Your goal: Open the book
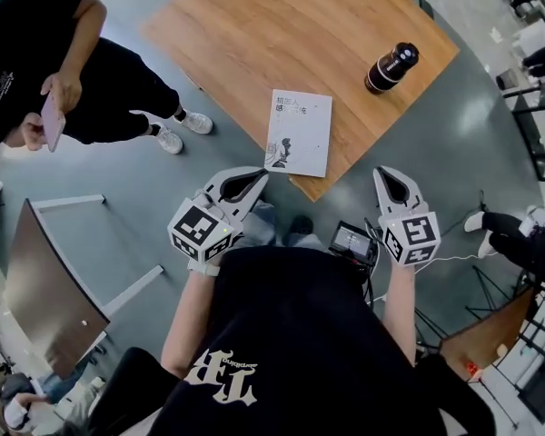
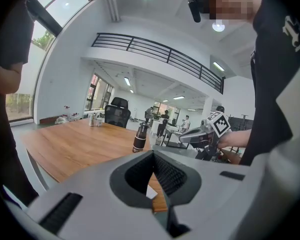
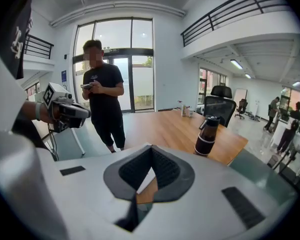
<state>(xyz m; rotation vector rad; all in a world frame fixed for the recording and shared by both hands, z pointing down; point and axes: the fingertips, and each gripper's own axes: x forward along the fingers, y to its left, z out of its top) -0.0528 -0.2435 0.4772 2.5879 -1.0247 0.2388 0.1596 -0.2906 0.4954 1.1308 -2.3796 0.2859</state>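
Head view: the book (image 1: 299,133) lies closed, cover up, at the near corner of the wooden bench (image 1: 254,34). A dark bottle (image 1: 391,67) stands well apart, to the right. The left hand-held gripper (image 1: 260,176) is near the book's lower left corner; the right hand-held gripper (image 1: 385,172) is off the bench edge.

Left gripper view: jaw tips touching, nothing between them. A white corner of the book shows through the gap.

Right gripper view: jaw tips together, empty. Beyond them are the bottle and a standing person (image 3: 104,101).
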